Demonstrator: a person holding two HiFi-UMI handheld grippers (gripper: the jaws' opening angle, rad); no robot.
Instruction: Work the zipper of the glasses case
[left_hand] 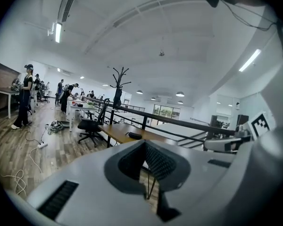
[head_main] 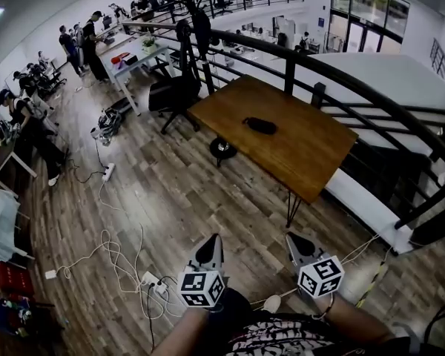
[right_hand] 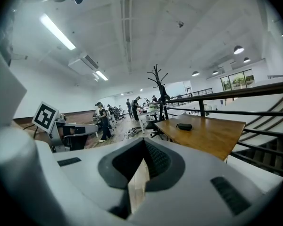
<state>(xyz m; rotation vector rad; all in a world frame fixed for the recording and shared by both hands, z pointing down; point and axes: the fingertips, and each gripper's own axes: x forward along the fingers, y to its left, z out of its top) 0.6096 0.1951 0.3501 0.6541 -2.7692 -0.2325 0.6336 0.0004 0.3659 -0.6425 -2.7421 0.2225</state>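
Note:
A small black glasses case point(head_main: 261, 125) lies alone near the middle of a wooden table point(head_main: 304, 154), far ahead of both grippers. It also shows in the left gripper view as a dark lump point(left_hand: 134, 136) and in the right gripper view point(right_hand: 184, 126) on the table top point(right_hand: 212, 135). My left gripper point(head_main: 214, 238) and right gripper point(head_main: 290, 236) are held side by side over the wood floor, well short of the table, pointing toward it. Each has its jaws together and nothing between them, as the left gripper point(left_hand: 144, 143) and the right gripper point(right_hand: 143, 141) show in their own views.
A black railing point(head_main: 334, 73) runs behind and to the right of the table, with a drop beyond it. A black office chair point(head_main: 174, 95) and a coat stand point(head_main: 189, 28) stand at the table's left end. White cables and a power strip point(head_main: 150, 280) lie on the floor. People work at desks far left.

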